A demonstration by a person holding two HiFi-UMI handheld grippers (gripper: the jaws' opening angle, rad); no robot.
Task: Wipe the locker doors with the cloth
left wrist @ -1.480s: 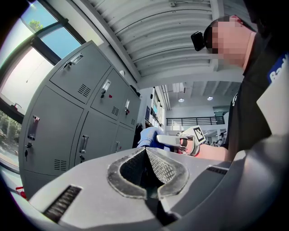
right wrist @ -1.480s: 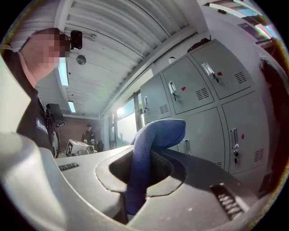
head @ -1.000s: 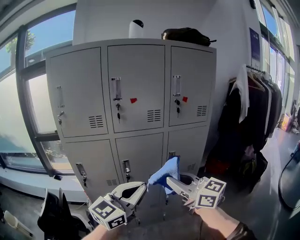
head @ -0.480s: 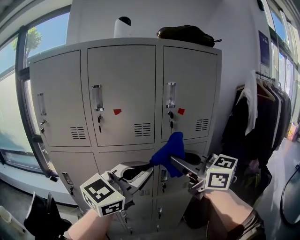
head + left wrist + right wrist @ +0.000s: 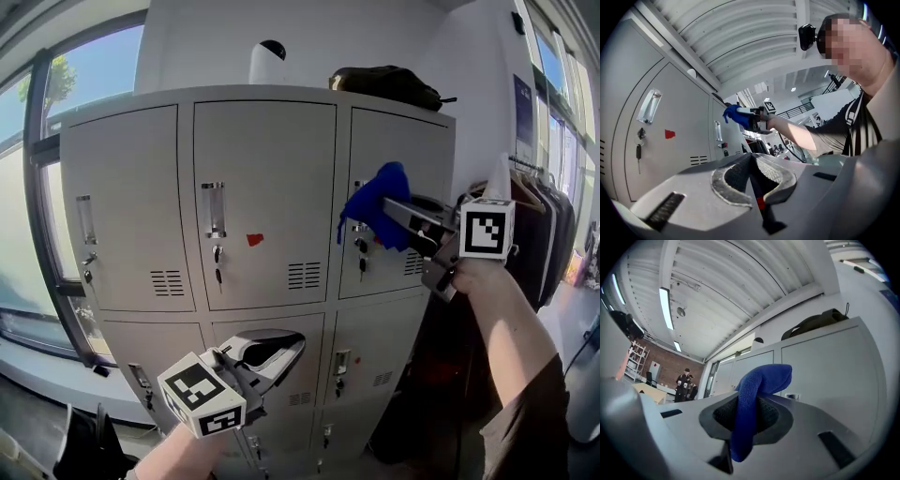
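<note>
Grippers: two, each being held in one hand.
Right gripper (image 5: 397, 210): is pinching the cloth between its jaws, and is pointing at the upper right door (image 5: 401, 141).
Left gripper (image 5: 289, 345): is hanging low, jaws pressed together on nothing, aiming at the lower middle door (image 5: 309, 384).
Cloth (image 5: 373, 202): one, blue, bunching past the right gripper's tips and drooping over its jaws, in front of the upper right door. I cannot tell whether it is touching the metal.
Locker doors (image 5: 262, 178): six are showing, three above the left gripper and three level with it.
On top: one white rounded object (image 5: 268, 62) and one dark bag (image 5: 386, 84), above the right gripper.
Hidden: the cloth is covering most of the upper right door's handle. The frame edge is cutting off the lower doors.
</note>
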